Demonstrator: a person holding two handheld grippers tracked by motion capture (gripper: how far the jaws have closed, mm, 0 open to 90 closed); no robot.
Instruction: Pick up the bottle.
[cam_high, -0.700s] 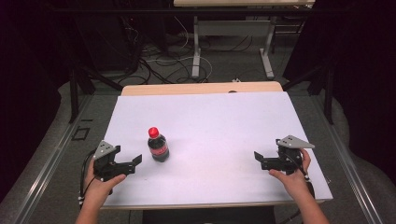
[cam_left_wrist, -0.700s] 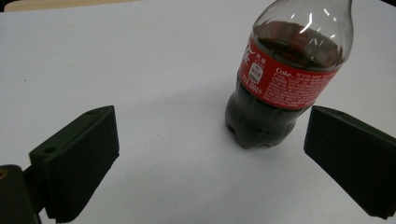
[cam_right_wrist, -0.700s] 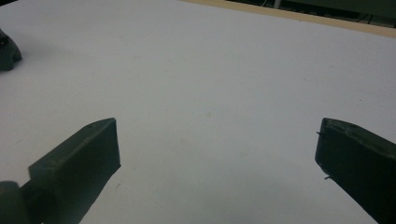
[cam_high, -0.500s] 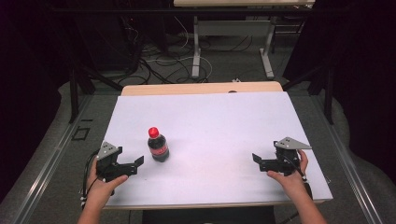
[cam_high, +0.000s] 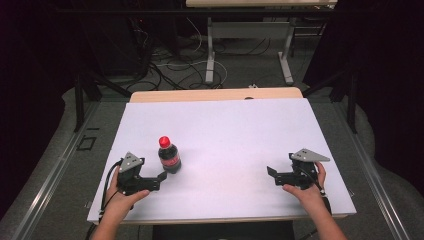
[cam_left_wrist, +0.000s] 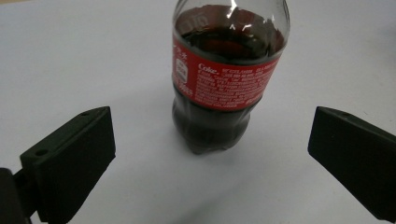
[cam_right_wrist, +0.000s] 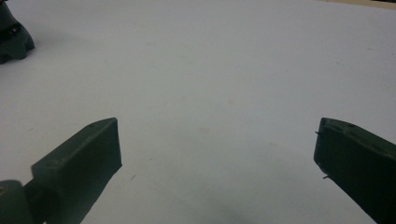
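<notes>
Left gripper (cam_high: 161, 176) wide open just before upright, red-capped plastic cola bottle (cam_high: 169, 155), apparently not touching. Right gripper (cam_high: 271, 172) wide open, empty, over white table (cam_high: 240, 130).

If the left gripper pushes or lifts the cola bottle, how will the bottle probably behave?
The cola bottle stands upright on a narrow lobed base, so a push near its red cap would probably tip it. It looks nearly full, so likely heavy for its size. Its glossy plastic may slip; gripping at the label seems safer.
</notes>
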